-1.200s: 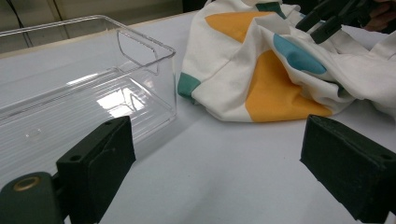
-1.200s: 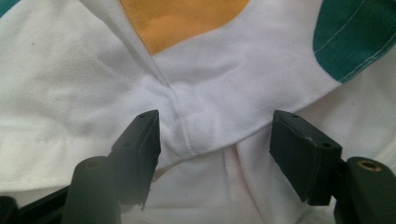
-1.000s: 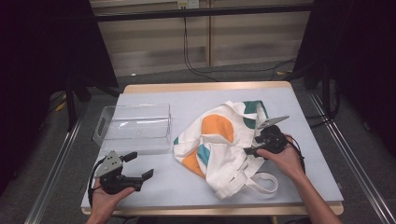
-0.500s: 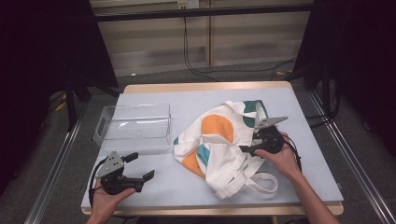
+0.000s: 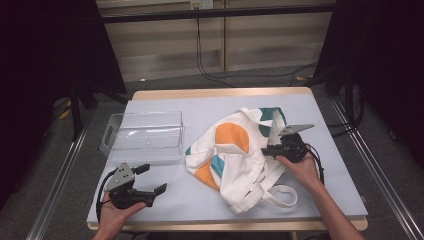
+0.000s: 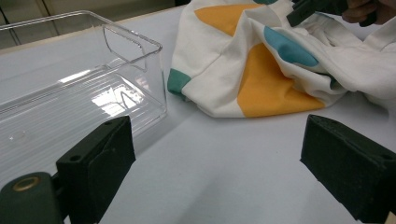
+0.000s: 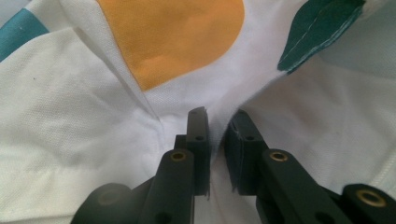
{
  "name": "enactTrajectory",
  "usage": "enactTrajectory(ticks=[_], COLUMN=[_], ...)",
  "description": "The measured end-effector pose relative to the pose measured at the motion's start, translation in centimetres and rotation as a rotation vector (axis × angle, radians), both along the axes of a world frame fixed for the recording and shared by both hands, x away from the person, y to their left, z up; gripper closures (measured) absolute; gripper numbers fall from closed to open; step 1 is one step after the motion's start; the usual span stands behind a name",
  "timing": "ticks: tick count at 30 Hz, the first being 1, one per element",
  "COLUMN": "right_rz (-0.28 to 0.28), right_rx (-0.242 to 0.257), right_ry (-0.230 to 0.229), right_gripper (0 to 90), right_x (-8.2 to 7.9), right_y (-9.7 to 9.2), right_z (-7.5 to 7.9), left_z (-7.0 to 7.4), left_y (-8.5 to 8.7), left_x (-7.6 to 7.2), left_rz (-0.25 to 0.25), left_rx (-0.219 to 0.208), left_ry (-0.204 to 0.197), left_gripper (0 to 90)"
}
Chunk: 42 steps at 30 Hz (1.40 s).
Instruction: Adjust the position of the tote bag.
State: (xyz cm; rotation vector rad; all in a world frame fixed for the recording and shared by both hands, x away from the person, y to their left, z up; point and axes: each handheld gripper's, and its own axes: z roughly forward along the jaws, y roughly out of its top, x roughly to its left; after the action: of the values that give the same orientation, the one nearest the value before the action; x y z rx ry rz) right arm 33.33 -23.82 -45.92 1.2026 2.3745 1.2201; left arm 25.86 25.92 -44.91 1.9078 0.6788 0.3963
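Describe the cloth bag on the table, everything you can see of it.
The cloth bag is white woven fabric printed with orange rounds and teal patches, with white strap handles looping toward the near edge. It lies crumpled and partly folded on the grey table, right of the clear plastic bin and apart from it. The right hand-held gripper has its jaws nearly closed on a fold of fabric. The left hand-held gripper is open, clear of the bag.

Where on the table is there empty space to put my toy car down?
The grey table is bare along the far edge behind the clear plastic bin, and at the near front between the left gripper and the white cloth bag with orange and teal patches. The right side is crowded by that bag and the right gripper.
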Motion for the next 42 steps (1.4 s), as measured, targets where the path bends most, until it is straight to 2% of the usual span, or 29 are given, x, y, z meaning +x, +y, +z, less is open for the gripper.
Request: enactTrajectory(ticks=[1,8,9,11,15,19,21,25,26,27,32,34,39,42], right_rz=[0.003,-0.010,-0.006,-0.012,-0.008,0.008,0.014,0.023,0.020,0.022,0.039,0.045,0.059,0.065], right_rx=[-0.003,0.025,0.023,0.048,0.097,0.129,0.134,0.157,0.163,0.175,0.217,0.230,0.259,0.281], right_ry=[-0.005,-0.024,-0.033,-0.036,-0.054,-0.048,-0.047,-0.051,-0.051,-0.050,-0.051,-0.055,-0.067,-0.078], right_gripper=[80.5,74.6,75.4,76.2,82.6,88.4,88.7,88.8,88.9,88.9,89.0,89.0,89.1,89.1], right_x=[0.0,0.0,0.0,-0.1,-0.3,-0.3,-0.3,-0.3,-0.3,-0.3,-0.2,-0.1,0.1,0.1], right_y=[0.0,-0.2,-0.3,-0.4,-0.7,-0.7,-0.6,-0.5,-0.5,-0.6,-0.7,-0.6,0.0,0.2], right_z=[0.1,0.6,0.6,1.0,1.8,2.0,2.0,2.2,2.3,2.4,2.8,2.9,3.5,3.9], left_z=[0.0,-0.1,-0.1,0.0,-0.1,-0.1,-0.2,-0.1,-0.1,-0.1,0.0,0.0,0.0,0.0], left_y=[-0.1,-0.1,0.0,0.0,0.0,0.1,-0.1,-0.1,-0.2,-0.1,-0.1,-0.2,-0.1,-0.2], left_x=[-0.1,0.0,0.1,0.1,0.1,0.1,0.1,0.1,0.0,0.0,0.0,-0.1,0.1,-0.1], left_rz=[0.002,-0.002,-0.007,-0.006,0.001,0.003,0.005,-0.002,-0.002,-0.007,0.000,0.009,0.005,0.006], left_rx=[-0.003,-0.006,0.005,0.008,-0.003,0.002,0.000,0.004,-0.014,-0.004,-0.011,-0.015,-0.001,-0.016], left_ry=[0.010,0.008,0.006,0.011,0.013,0.017,0.033,0.031,0.035,0.021,0.014,0.024,0.012,0.020], left_gripper=[9.4,9.4,9.4,9.4,9.4,9.4,9.5,10.2,10.4,10.4,10.6,10.6,10.6,10.6])
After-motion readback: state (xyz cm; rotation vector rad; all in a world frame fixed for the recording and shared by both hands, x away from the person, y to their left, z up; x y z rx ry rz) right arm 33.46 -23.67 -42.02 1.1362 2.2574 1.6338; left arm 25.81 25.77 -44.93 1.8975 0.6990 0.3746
